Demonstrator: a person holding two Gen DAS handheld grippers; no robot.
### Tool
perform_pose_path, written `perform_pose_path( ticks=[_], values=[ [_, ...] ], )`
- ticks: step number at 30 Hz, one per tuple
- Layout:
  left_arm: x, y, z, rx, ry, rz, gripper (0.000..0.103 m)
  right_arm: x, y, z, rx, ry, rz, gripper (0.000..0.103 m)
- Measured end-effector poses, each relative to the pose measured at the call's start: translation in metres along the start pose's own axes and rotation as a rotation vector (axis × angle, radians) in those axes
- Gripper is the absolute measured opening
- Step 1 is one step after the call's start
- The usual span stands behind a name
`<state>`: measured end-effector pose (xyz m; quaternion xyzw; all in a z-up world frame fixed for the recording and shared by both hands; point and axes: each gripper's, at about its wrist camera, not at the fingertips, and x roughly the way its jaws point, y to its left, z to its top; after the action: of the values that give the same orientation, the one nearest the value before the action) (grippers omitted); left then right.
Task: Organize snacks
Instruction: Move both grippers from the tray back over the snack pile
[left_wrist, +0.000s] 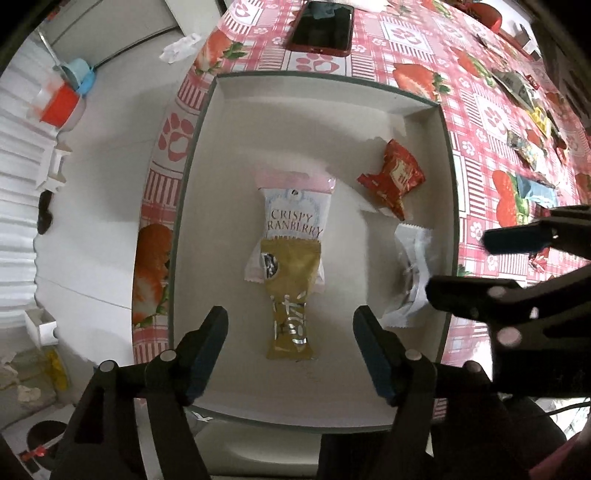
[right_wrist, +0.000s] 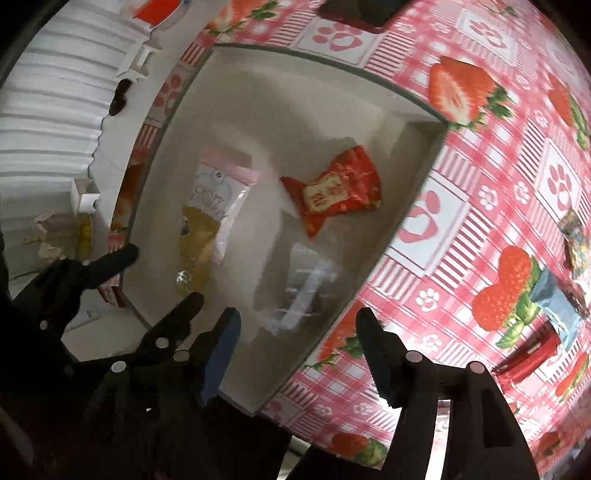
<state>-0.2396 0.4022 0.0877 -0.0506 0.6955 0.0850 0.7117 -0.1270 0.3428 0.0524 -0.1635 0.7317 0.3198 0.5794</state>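
A white box lid (left_wrist: 207, 155) (right_wrist: 413, 177) lies on the strawberry tablecloth. In it lie a white and pink Crispy Cranberry packet (left_wrist: 295, 210) (right_wrist: 218, 192), a gold packet (left_wrist: 291, 295) (right_wrist: 197, 251) overlapping it, a red packet (left_wrist: 393, 177) (right_wrist: 336, 192) and a silvery white packet (left_wrist: 412, 273) (right_wrist: 303, 291). My left gripper (left_wrist: 290, 343) is open and empty above the gold packet. My right gripper (right_wrist: 299, 339) is open and empty above the silvery packet; it shows at the right of the left wrist view (left_wrist: 476, 266).
Several loose snack packets (left_wrist: 528, 147) (right_wrist: 554, 314) lie on the tablecloth to the right of the box. A red-cased phone (left_wrist: 321, 29) lies beyond the box. The table's left edge (left_wrist: 147, 206) drops to a floor with an orange cup (left_wrist: 59, 107).
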Motion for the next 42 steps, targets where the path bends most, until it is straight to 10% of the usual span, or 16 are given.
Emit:
perform_pose_path(
  ticks=[2,21,31,42],
  values=[
    [-0.002,-0.004,0.002,0.011,-0.004,-0.004,0.074,-0.006,-0.017,-0.005,0.030,-0.010,-0.006,0.103],
    [-0.027,-0.143,0.017,0.475,-0.052,-0.163,0.078,-0.003,-0.240,-0.162,0.798,-0.002,0.002,0.103],
    [-0.011,-0.269,-0.025,0.860,-0.032,-0.172,0.079,0.001,-0.284,-0.226,0.904,-0.016,0.040,0.103],
    [0.036,-0.325,-0.030,0.873,0.051,-0.119,0.079,0.005,-0.342,-0.306,0.948,-0.006,0.041,0.103]
  ],
)
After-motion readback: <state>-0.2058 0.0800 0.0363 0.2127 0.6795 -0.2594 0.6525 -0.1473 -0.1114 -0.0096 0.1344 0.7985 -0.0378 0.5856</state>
